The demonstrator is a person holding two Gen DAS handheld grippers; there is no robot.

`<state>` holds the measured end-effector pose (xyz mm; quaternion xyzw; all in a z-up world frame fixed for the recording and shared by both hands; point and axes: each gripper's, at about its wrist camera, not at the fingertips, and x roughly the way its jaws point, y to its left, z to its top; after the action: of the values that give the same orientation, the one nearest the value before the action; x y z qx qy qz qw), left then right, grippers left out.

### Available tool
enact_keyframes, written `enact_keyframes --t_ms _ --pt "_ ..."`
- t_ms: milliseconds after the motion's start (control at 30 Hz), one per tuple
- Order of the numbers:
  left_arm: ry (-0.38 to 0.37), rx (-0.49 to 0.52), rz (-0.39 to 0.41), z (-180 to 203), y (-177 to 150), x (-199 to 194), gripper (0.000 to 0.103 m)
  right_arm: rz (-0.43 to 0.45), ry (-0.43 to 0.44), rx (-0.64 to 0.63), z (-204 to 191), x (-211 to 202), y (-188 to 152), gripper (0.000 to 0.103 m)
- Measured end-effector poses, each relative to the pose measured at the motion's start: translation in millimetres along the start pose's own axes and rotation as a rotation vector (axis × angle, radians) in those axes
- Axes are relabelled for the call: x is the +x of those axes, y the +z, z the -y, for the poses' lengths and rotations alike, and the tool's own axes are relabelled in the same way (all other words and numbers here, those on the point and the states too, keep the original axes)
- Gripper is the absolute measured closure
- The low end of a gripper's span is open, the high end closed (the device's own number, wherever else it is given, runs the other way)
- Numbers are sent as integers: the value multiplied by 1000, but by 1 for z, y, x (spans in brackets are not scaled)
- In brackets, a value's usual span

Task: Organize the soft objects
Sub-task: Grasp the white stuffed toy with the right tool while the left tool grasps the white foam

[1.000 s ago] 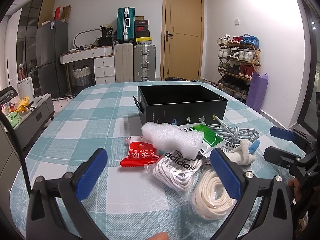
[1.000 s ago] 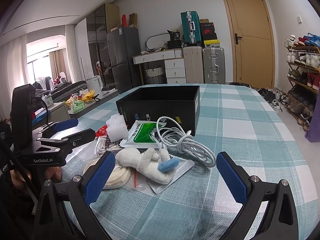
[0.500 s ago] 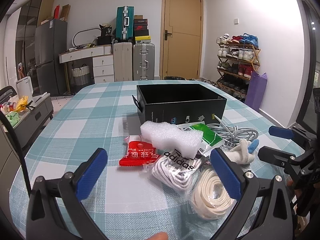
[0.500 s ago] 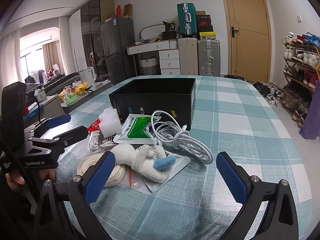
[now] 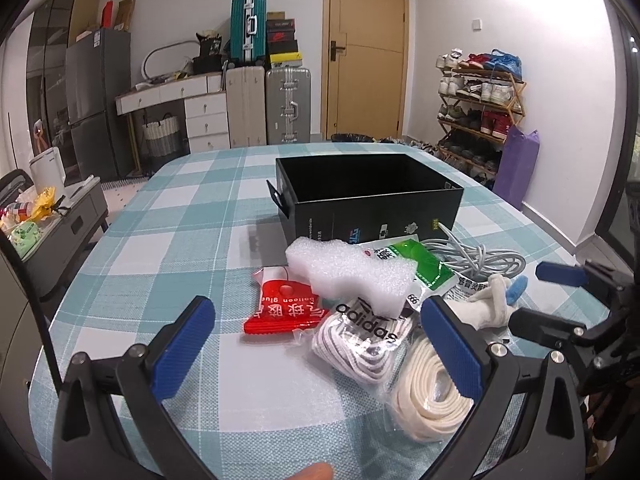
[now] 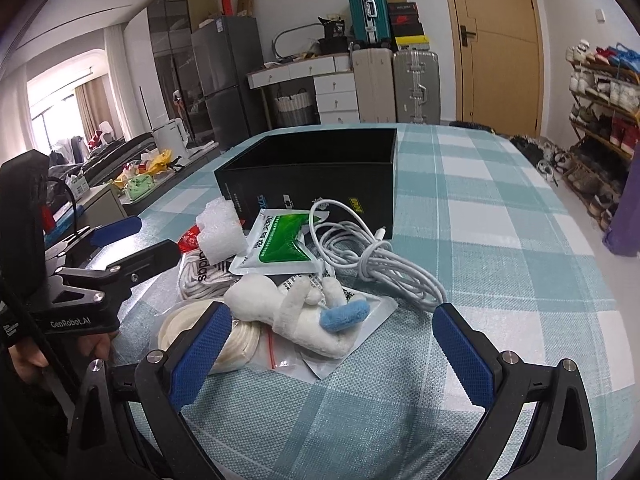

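Note:
An open black box (image 5: 372,200) (image 6: 316,176) stands on the checked table. In front of it lies a pile: white foam (image 5: 352,270) (image 6: 220,232), a red packet (image 5: 286,310), a green-and-white pouch (image 5: 420,260) (image 6: 284,240), a bagged white adidas lace (image 5: 364,340), a cream rope coil (image 5: 432,396) (image 6: 240,340), a white cable (image 5: 480,260) (image 6: 372,256) and a white plush toy with a blue part (image 6: 300,316) (image 5: 492,304). My left gripper (image 5: 316,348) is open, just short of the laces. My right gripper (image 6: 332,352) is open, just short of the plush toy.
The table carries a teal-and-white checked cloth (image 5: 180,240). Suitcases (image 5: 268,104), a desk with drawers, a fridge and a door stand behind. A shoe rack (image 5: 476,108) is at the right. A low cabinet with clutter (image 5: 36,224) is left of the table.
Both grippers have drifted slightly; the right wrist view has moved a little closer to the pile. Nothing on the table has moved, and both grippers stay open.

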<state>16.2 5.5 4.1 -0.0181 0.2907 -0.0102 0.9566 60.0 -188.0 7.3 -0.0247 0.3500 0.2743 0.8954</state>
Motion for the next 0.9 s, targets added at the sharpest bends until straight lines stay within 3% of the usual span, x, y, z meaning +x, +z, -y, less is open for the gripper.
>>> enact_keyframes --t_ms 333,467,900 --pt "-36 -8 -50 -4 15 17 0 -79 36 78 9 19 0 16" --pt "-83 -27 -77 -6 20 24 0 -79 41 73 7 23 1 22" --pt "-77 19 -108 -5 27 39 0 -69 81 105 11 26 1 41"
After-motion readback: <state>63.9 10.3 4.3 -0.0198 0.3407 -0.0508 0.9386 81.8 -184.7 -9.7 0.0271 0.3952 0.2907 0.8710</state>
